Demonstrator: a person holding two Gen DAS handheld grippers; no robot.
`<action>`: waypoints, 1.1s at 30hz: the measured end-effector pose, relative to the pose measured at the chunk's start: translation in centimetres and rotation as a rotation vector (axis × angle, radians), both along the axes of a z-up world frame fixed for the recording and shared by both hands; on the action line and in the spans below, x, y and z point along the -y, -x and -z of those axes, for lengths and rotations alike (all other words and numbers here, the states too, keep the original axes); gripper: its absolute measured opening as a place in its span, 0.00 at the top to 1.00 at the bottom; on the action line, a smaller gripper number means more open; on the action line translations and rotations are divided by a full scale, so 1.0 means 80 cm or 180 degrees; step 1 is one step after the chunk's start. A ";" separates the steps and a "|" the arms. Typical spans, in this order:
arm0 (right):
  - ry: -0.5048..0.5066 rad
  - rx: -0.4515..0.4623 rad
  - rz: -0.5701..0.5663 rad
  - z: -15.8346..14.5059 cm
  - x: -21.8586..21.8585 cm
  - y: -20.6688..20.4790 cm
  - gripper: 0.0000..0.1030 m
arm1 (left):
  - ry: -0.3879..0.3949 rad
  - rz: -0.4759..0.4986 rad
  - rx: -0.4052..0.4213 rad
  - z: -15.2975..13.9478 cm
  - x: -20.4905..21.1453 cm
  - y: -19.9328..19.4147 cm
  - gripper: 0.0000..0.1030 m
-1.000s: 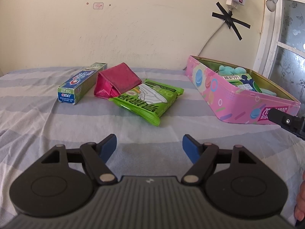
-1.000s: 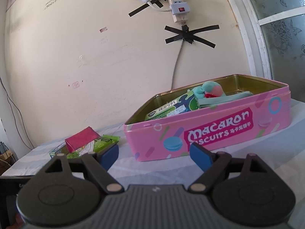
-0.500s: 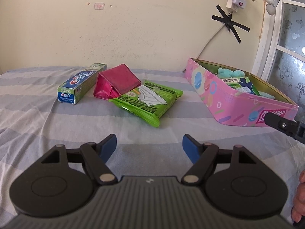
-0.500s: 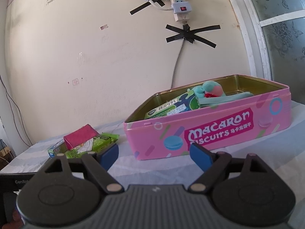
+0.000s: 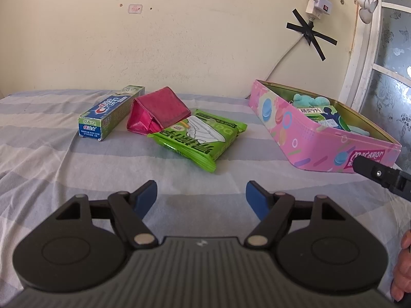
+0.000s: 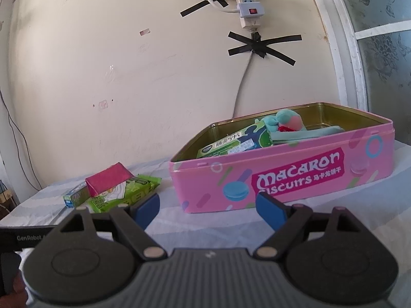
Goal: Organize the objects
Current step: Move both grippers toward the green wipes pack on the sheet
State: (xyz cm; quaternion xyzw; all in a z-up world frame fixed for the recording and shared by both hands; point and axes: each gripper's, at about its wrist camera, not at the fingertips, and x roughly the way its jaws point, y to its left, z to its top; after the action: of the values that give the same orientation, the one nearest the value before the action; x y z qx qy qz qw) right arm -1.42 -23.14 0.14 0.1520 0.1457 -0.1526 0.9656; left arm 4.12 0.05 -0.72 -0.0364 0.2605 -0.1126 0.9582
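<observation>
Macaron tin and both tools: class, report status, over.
Left tool open, empty. Right tool open, empty. Macaron tin lidless, part filled; toothpaste box, pink pouch, green packet outside it. Path unobstructed.

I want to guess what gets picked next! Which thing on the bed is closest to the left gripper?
The green packet; the red pouch and toothpaste box lie farther back.

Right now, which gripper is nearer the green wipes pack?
Left. The left gripper faces the green wipes pack directly; the right gripper sits off at the pink tin, pack beyond its left finger.
</observation>
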 end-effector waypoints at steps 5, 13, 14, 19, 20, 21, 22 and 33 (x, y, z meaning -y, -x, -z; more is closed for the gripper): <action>0.0128 0.0005 -0.0109 -0.006 -0.012 -0.006 0.17 | 0.0074 -0.0070 -0.0098 -0.002 -0.010 -0.005 0.24; 0.0335 -0.0025 -0.0653 -0.026 -0.049 -0.042 0.17 | -0.0055 -0.0445 0.0045 -0.015 -0.058 -0.008 0.24; 0.0371 -0.0043 -0.0742 -0.028 -0.055 -0.050 0.17 | -0.0041 -0.0540 0.0034 -0.014 -0.069 -0.011 0.24; 0.0624 -0.0258 -0.1139 -0.032 -0.082 -0.097 0.16 | 0.0265 -0.0905 -0.0112 -0.005 -0.119 -0.021 0.24; 0.0679 -0.0294 -0.1185 -0.032 -0.085 -0.109 0.16 | 0.0384 -0.0898 -0.0169 -0.003 -0.126 -0.024 0.24; 0.0732 -0.0330 -0.1217 -0.034 -0.087 -0.121 0.16 | 0.0451 -0.0895 -0.0190 -0.003 -0.130 -0.025 0.24; 0.0776 -0.0361 -0.1234 -0.035 -0.088 -0.135 0.16 | 0.0478 -0.0894 -0.0195 -0.003 -0.131 -0.026 0.24; 0.0676 -0.1006 -0.1237 -0.030 -0.078 -0.306 0.16 | 0.0360 -0.0781 0.0043 -0.005 -0.118 -0.019 0.24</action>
State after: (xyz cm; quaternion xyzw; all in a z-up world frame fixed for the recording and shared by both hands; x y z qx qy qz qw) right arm 23.03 -16.88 2.56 -0.0067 0.3041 -0.0007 0.9526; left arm 5.62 9.47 -0.30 -0.1213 0.2409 -0.0093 0.9629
